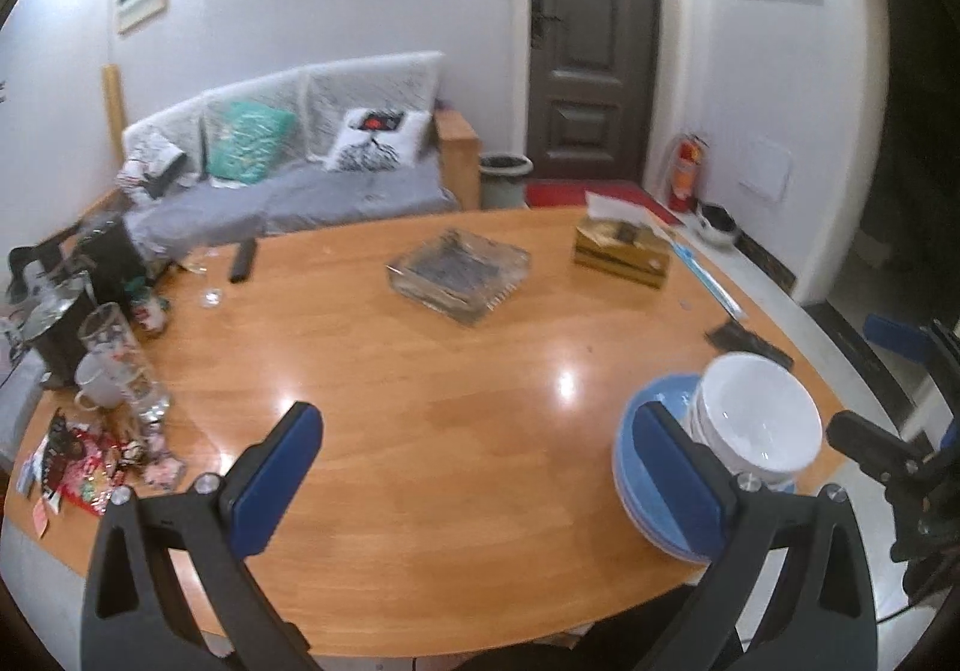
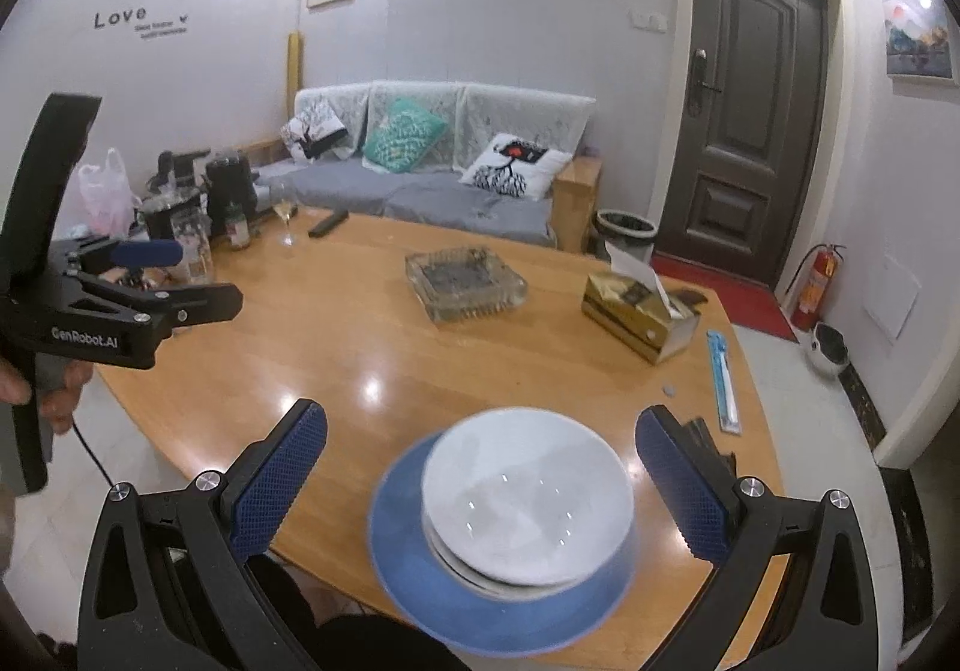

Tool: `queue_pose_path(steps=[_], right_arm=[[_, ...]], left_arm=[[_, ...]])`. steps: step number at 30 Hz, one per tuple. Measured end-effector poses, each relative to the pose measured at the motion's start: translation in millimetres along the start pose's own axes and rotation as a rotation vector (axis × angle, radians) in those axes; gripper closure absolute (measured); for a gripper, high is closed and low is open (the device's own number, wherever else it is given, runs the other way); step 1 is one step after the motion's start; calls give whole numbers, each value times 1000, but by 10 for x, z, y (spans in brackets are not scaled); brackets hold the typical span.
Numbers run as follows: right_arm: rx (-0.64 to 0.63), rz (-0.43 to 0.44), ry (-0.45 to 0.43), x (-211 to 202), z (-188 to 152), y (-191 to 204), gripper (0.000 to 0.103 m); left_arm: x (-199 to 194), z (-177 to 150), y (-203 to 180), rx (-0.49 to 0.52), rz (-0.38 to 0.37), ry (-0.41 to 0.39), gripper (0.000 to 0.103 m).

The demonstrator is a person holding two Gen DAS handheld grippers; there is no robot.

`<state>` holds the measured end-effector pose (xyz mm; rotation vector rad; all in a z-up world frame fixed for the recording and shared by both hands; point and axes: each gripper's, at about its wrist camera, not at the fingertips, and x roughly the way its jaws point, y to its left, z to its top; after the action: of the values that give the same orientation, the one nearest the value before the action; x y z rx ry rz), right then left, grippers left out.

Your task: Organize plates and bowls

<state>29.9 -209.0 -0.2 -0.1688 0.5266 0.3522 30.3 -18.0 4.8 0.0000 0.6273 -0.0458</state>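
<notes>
The wooden bench carries everything, and the stack of dishes serves as the landmark: blue plates at the bench's near edge, with white bowls nested on top of them. Beyond the stack, toward the bench's middle, sits a glass ashtray; to the far right of the stack lies a gold tissue box. The right gripper hovers over the stack, its jaws spread wide on either side of the bowls and touching nothing. The left gripper hangs over bare wood just left of the stack, also wide apart and empty.
</notes>
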Motion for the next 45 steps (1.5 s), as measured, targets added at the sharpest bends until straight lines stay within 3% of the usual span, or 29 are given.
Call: queue_pose_path(steps=[8, 16, 45], right_arm=[[53, -30, -129, -250, 230, -2, 1], [59, -54, -207, -434, 354, 16, 1], [76, -62, -218, -485, 308, -103, 1]], left_arm=[[-309, 41, 124, -23, 102, -161, 1], [-522, 50, 169, -44, 135, -264, 1], [-642, 39, 142, -36, 127, -297, 1]])
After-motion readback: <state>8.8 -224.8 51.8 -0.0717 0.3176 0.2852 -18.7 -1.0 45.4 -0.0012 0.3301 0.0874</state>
